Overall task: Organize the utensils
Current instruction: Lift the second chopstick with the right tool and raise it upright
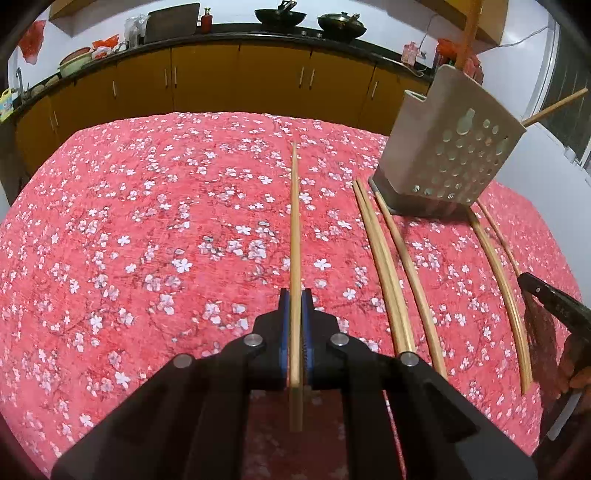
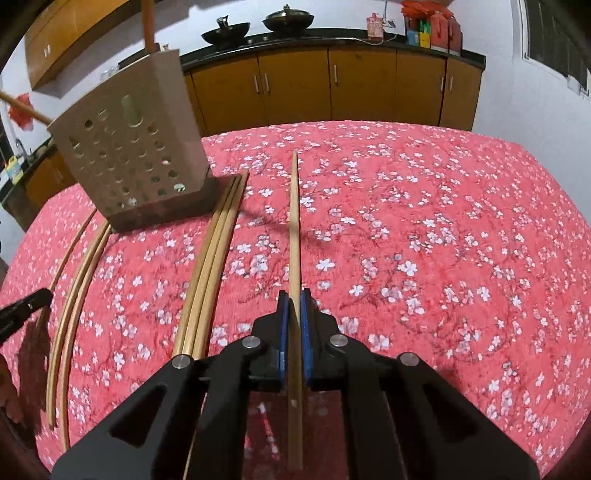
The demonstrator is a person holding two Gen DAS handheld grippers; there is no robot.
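Observation:
My left gripper (image 1: 295,295) is shut on a wooden chopstick (image 1: 294,229) that runs straight ahead between its blue pads. My right gripper (image 2: 294,295) is likewise shut on another chopstick (image 2: 294,221). A beige perforated utensil holder (image 1: 450,147) stands on the red floral tablecloth (image 1: 147,221) to the right of the left gripper; in the right wrist view the holder (image 2: 136,147) is at the upper left. It holds a chopstick (image 1: 554,107) and an orange handle (image 1: 467,33). Several loose chopsticks (image 1: 388,266) lie in front of the holder, seen as loose chopsticks (image 2: 210,266) in the right wrist view.
Brown cabinets (image 1: 240,77) under a dark counter with woks (image 1: 280,16) run along the far wall. The other gripper's black tip (image 1: 546,295) shows at the right edge of the left view, and the opposite tip (image 2: 22,306) at the left edge of the right view.

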